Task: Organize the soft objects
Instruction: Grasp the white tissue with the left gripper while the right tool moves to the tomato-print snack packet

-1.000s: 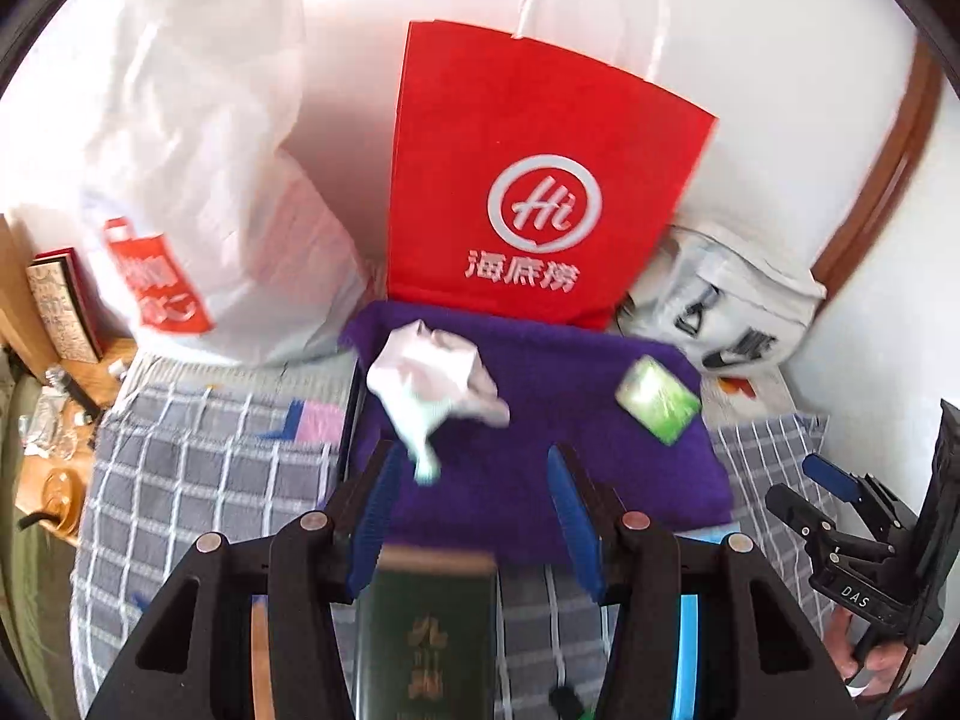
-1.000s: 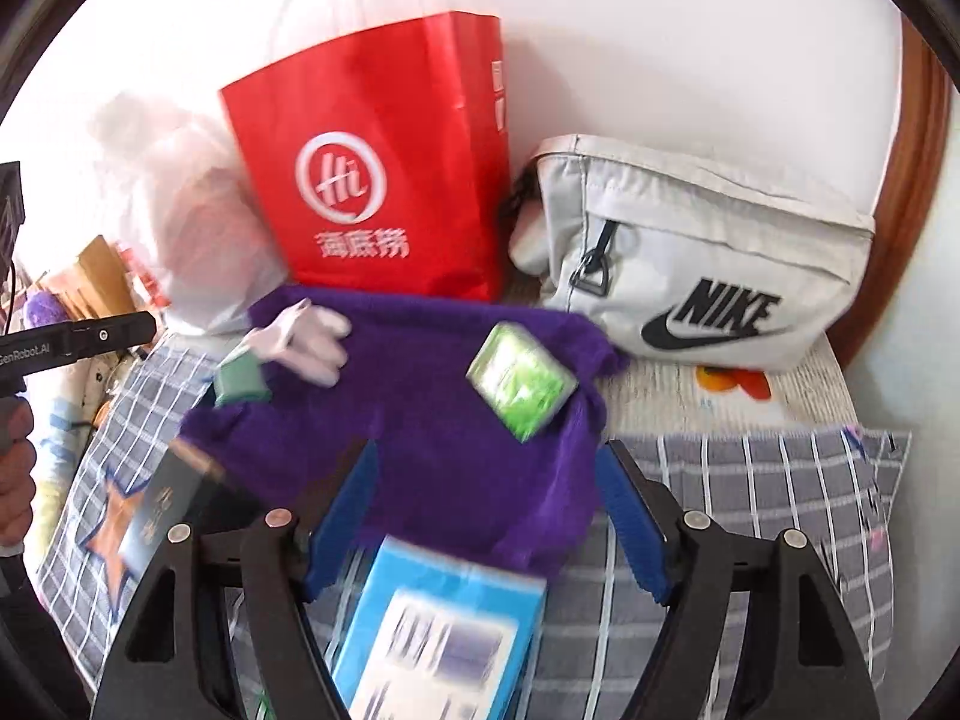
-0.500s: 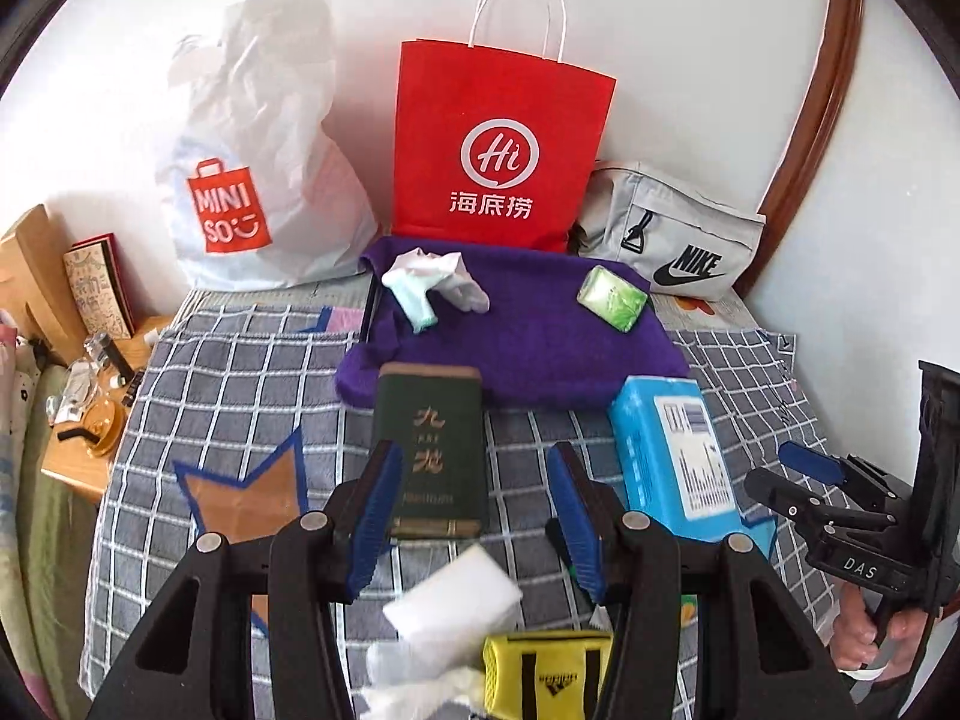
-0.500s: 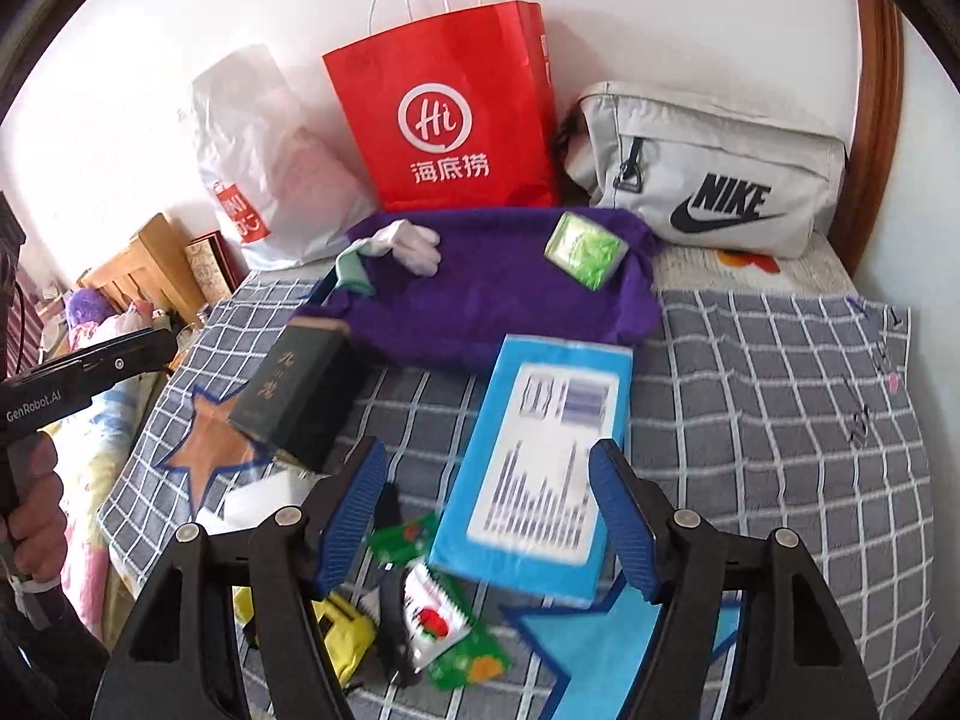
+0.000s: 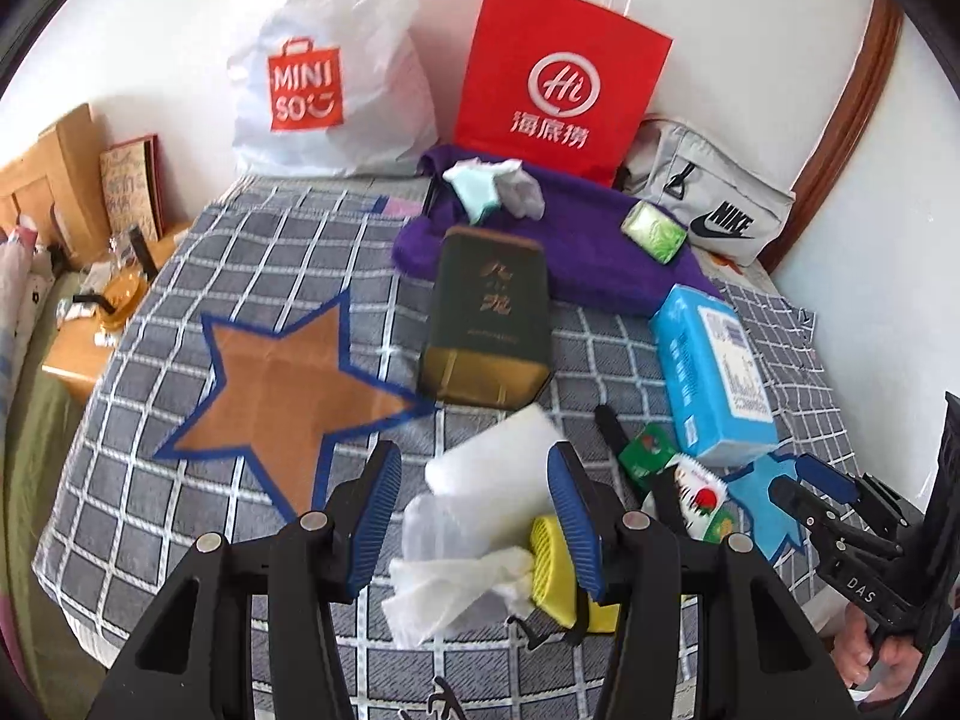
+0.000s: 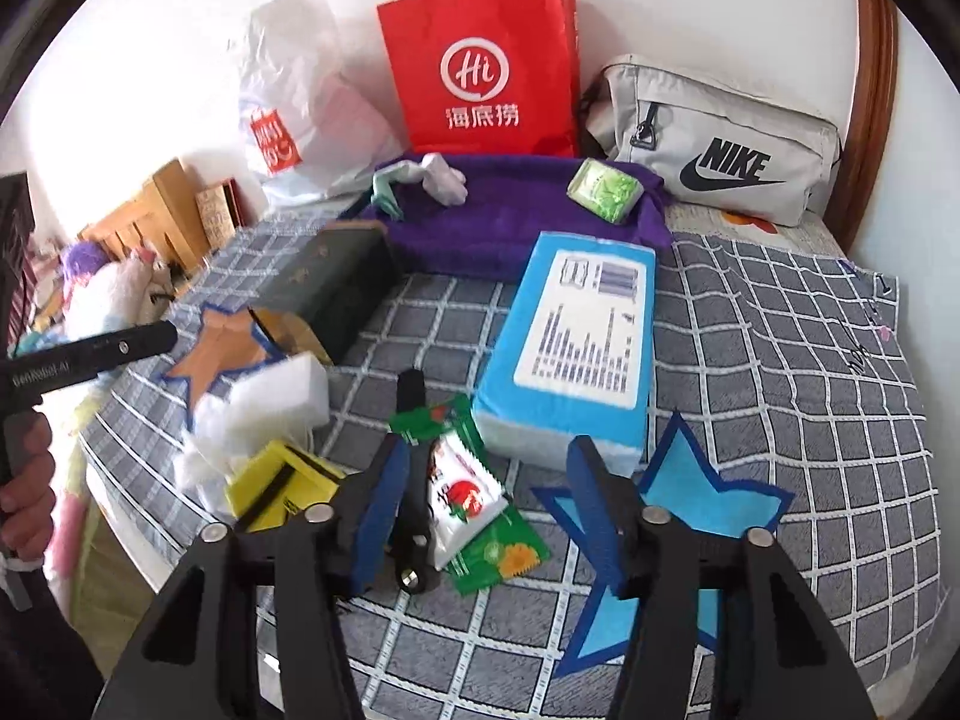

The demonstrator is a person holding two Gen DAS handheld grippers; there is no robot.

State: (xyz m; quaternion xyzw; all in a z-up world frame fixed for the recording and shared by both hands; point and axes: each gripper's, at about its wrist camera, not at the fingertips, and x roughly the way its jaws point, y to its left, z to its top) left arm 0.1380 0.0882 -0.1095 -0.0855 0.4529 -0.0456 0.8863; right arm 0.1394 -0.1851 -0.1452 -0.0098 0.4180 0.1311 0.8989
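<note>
We hold our left gripper [image 5: 474,507] with its jaws spread and nothing between the pads, hovering above a white sponge block [image 5: 495,468] and a crumpled white tissue [image 5: 456,585] that lie on the grey checked bedspread [image 5: 180,510]. Just beside the tissue sits a yellow packet [image 5: 549,570], partly hidden behind our left gripper's right finger.

Our right gripper [image 6: 492,507] is likewise spread wide and grasps nothing; it hangs over a green and white snack sachet [image 6: 471,492] and a black tool [image 6: 411,480] that lie touching each other on the bedspread. Just beyond them rests a blue tissue pack [image 6: 579,342], flat, label up.

Farther back, a purple towel [image 6: 510,210] is spread at the foot of a red paper bag [image 6: 486,66]. On the towel lie a bundle of white and mint cloth [image 6: 420,177] at the left end and a small green packet [image 6: 603,189] toward the right, well apart. A dark green box [image 5: 492,318] lies tipped on its side, touching the towel's near edge. A grey Nike bag [image 6: 720,144] leans by the wall to the right, and a white Miniso bag [image 5: 324,60] to the left.
</note>
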